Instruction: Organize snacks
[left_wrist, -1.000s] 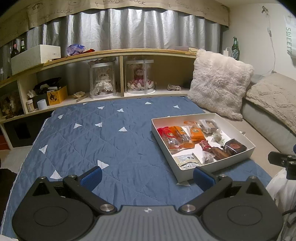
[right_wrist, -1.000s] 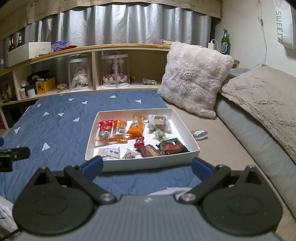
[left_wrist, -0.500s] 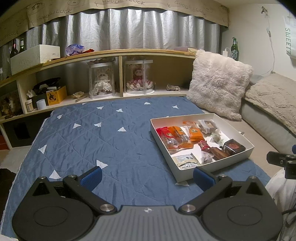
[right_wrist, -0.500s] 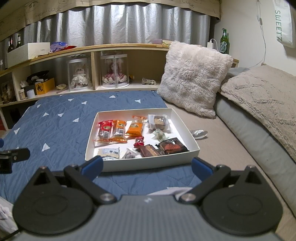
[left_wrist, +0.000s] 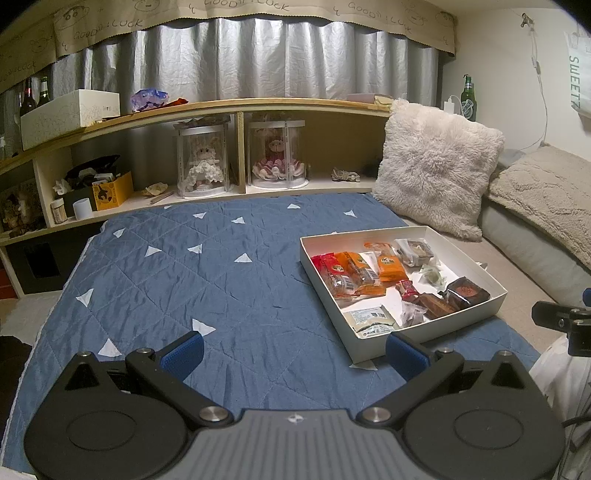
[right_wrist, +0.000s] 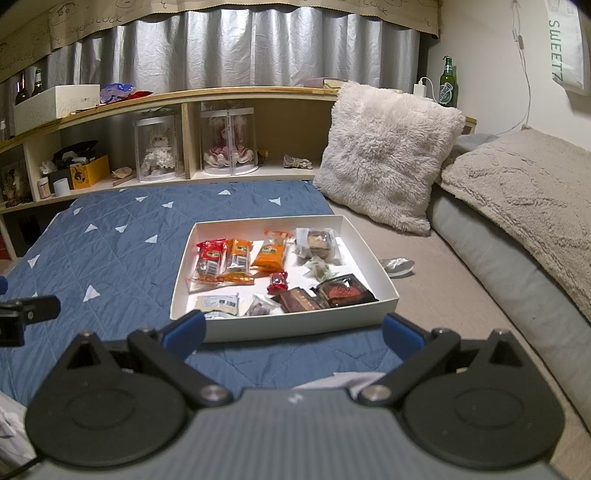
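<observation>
Straight ahead of the right gripper (right_wrist: 293, 330) sits the box (right_wrist: 295, 325) of snacks (right_wrist: 236, 260), nearer it than the left gripper (left_wrist: 293, 349); both grippers gape empty, box off left's right.

A shallow white box (right_wrist: 288, 328) lies flat on the blue quilt (right_wrist: 110, 254), at its right edge. Inside, wrapped snacks lie loose: a red pack (right_wrist: 208, 258) and two orange packs (right_wrist: 271, 254) toward the far-left corner, a small red candy (right_wrist: 279, 282) mid-box, and a dark brown tray-pack (right_wrist: 345, 290) at the near-right corner.
</observation>
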